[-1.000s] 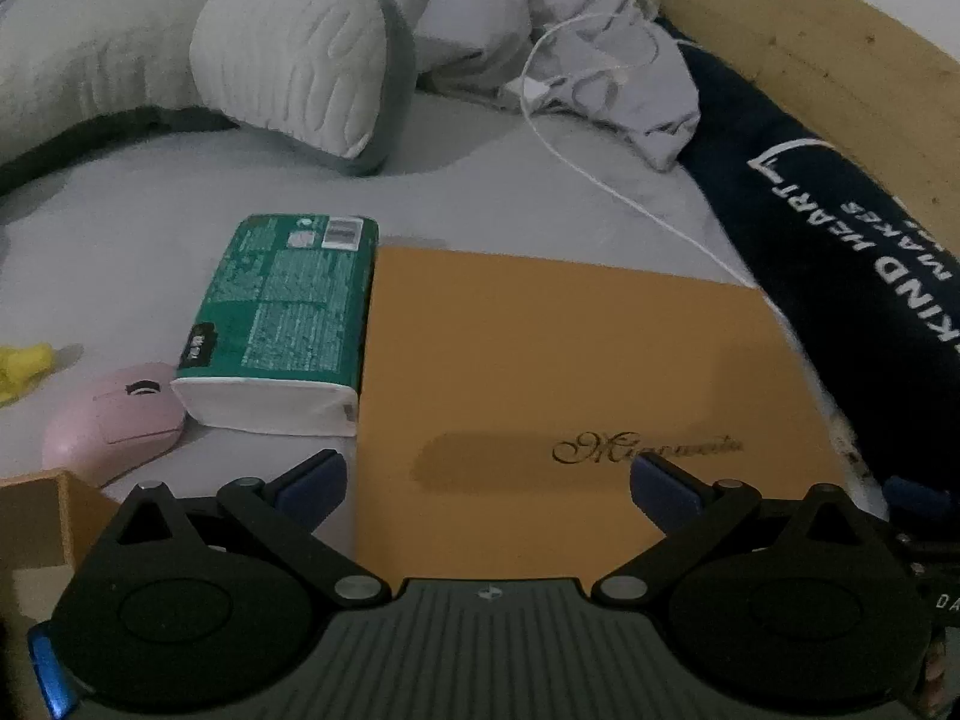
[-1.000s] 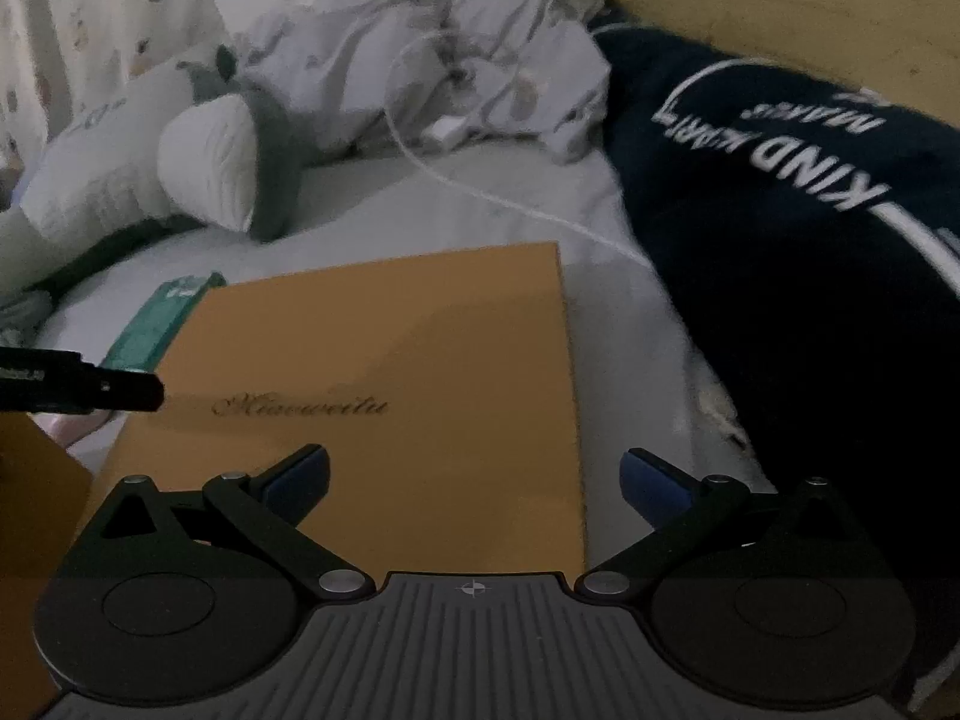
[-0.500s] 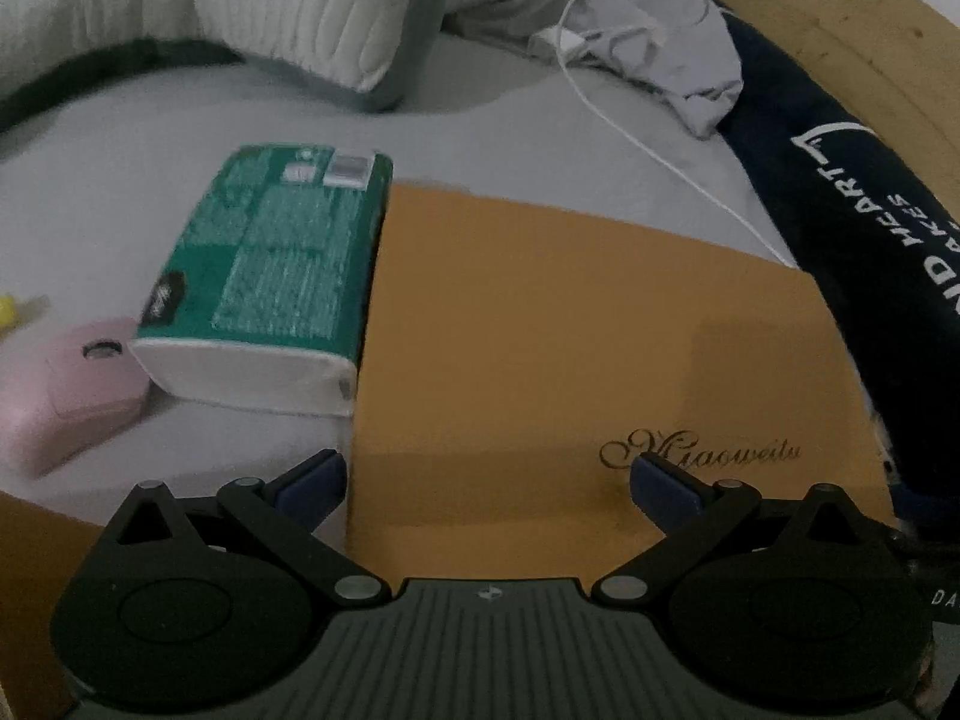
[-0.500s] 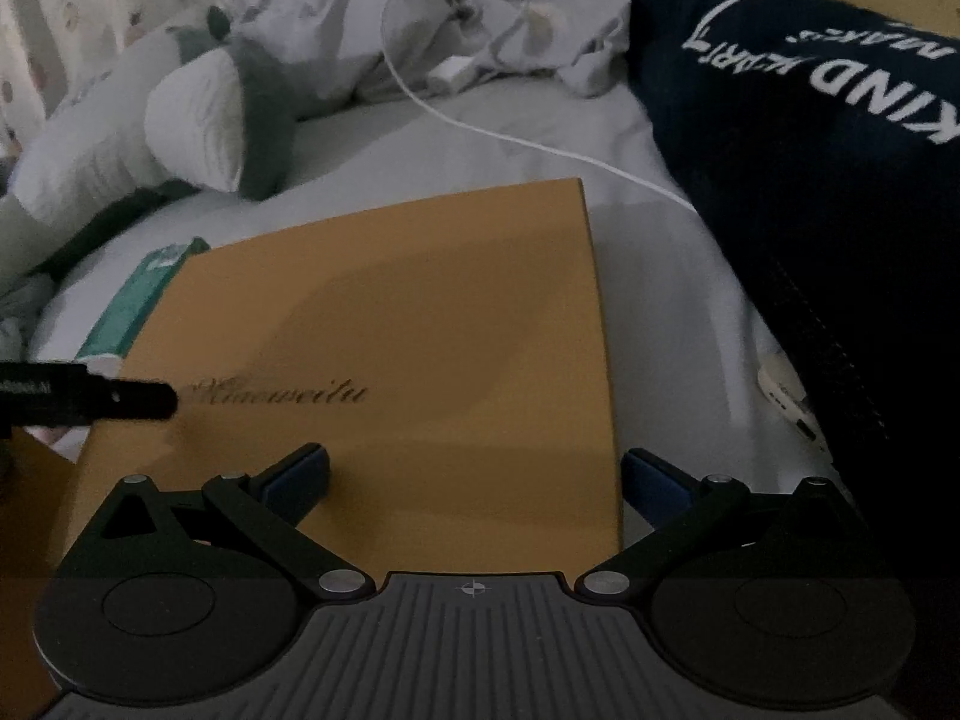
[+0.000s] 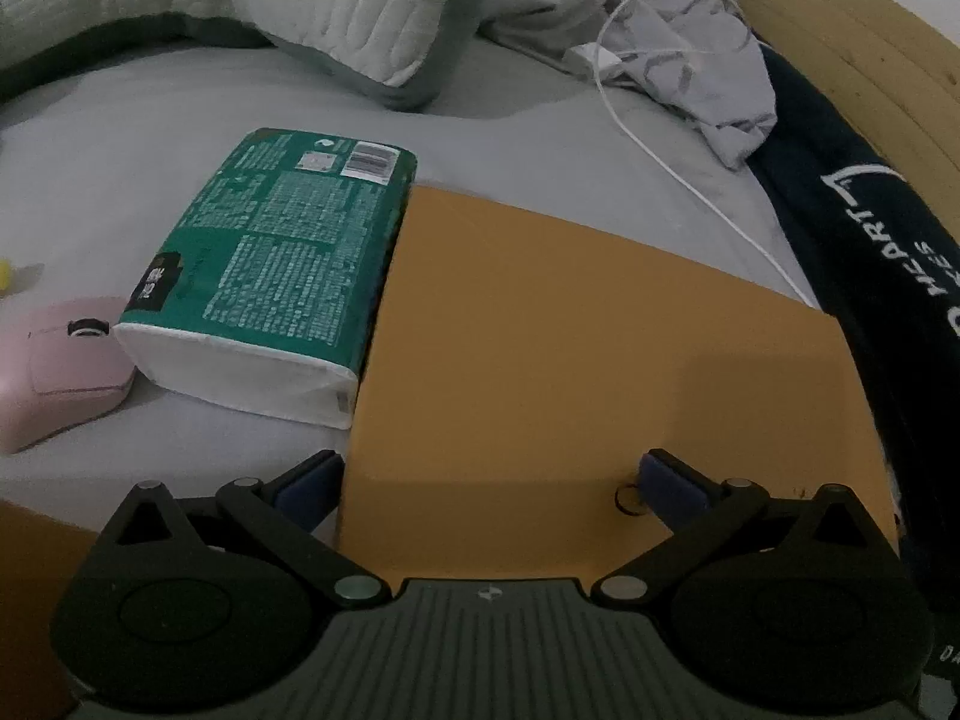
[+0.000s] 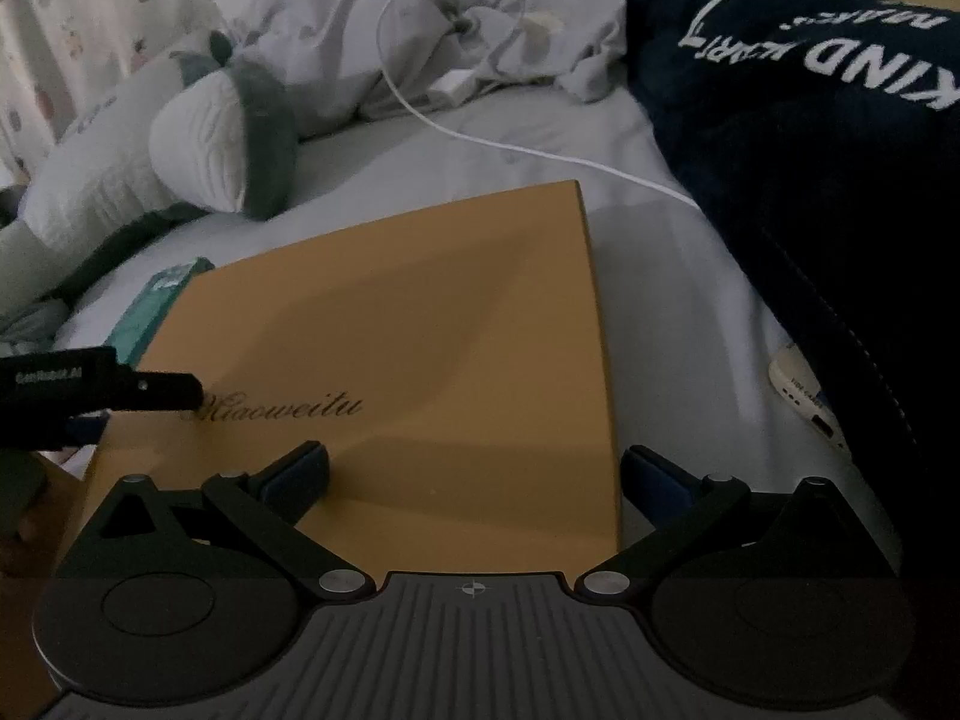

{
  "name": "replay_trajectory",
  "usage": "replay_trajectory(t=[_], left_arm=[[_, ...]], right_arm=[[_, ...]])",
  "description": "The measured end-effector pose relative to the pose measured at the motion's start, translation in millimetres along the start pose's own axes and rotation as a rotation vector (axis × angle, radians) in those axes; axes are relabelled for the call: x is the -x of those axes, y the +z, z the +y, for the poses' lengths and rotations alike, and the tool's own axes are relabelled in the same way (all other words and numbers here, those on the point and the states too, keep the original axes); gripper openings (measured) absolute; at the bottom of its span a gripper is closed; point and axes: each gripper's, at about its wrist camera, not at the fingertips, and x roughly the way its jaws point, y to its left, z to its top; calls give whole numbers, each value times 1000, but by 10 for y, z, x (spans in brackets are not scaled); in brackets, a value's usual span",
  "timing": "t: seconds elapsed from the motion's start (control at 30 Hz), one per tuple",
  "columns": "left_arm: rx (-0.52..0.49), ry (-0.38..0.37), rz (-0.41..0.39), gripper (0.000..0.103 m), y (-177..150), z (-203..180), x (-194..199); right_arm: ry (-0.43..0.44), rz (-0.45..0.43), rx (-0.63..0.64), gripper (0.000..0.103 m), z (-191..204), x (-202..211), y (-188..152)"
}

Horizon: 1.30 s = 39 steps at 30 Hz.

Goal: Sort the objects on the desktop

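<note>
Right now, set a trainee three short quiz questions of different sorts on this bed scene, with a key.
1. True or false: the left gripper is shut on the green tissue pack.
2. Multiple choice: the green tissue pack's long side lies against (A) the tan box, (B) the white cable, (C) the navy garment.
3. Fill in: the pink object beside the pack's near end is a ____.

Key: 1 false, both the left and the right gripper are open over the tan box; 2 A; 3 mouse.
</note>
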Motion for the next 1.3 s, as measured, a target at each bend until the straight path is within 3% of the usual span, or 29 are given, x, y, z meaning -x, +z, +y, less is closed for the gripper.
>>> replay_trajectory(t=[0.23,0.47,0.83,1.3], left_arm=[[-19,4,9,103,-27,-18,59],[-41,24,39,103,-73,-144,195],[-80,-24,21,103,-127,-355,644],[-48,-78,-68,103,-49,-297,1393]], right_arm=[[-68,25,28,103,85,42,-2],[-80,68,-15,103,66,219,-56],[-103,29,-77,103,48,813,-79],[-130,-29,-33,103,386,1534,138]])
